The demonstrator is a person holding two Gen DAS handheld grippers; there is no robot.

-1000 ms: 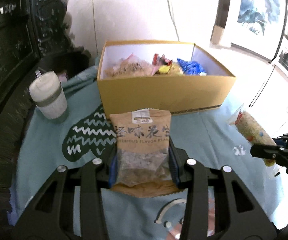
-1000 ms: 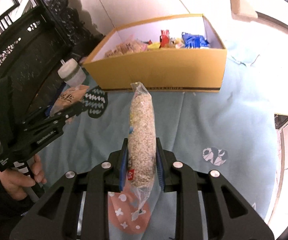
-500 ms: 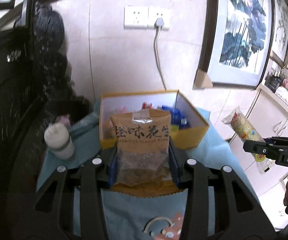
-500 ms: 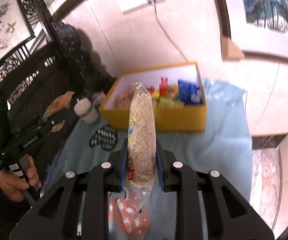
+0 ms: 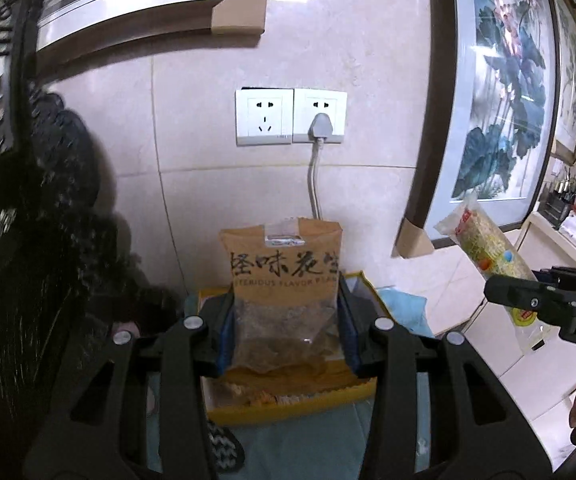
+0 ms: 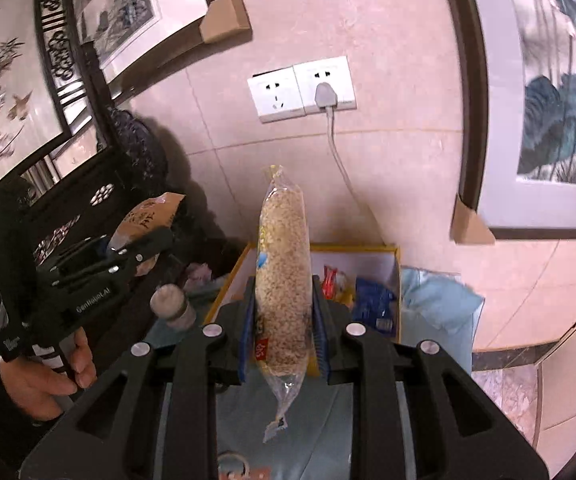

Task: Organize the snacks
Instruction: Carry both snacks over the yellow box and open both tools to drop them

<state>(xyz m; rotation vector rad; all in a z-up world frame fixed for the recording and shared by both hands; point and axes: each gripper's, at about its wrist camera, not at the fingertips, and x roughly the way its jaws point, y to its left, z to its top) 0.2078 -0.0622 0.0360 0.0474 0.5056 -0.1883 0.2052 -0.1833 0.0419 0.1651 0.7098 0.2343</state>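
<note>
My left gripper (image 5: 285, 320) is shut on a brown peanut bag (image 5: 283, 280) with Chinese lettering, held upright high above the yellow cardboard box (image 5: 288, 408). My right gripper (image 6: 283, 316) is shut on a long clear bag of pale grains (image 6: 283, 264), also held upright above the box (image 6: 396, 272). The box holds several snack packets, among them a red one (image 6: 330, 278) and a blue one (image 6: 372, 298). The right gripper and its grain bag (image 5: 484, 248) show at the right of the left wrist view; the left gripper (image 6: 135, 248) and peanut bag (image 6: 147, 216) show at the left of the right wrist view.
The box stands on a light blue cloth (image 6: 436, 308) against a tiled wall with a double socket and plugged cord (image 5: 320, 128). A white lidded cup (image 6: 171, 304) stands left of the box. A dark carved chair (image 5: 15, 280) is at the left; framed paintings (image 5: 504, 92) hang around.
Both grippers have risen and tilted upward with their bags. The box has dropped low in both views and the wall socket has come into sight.
</note>
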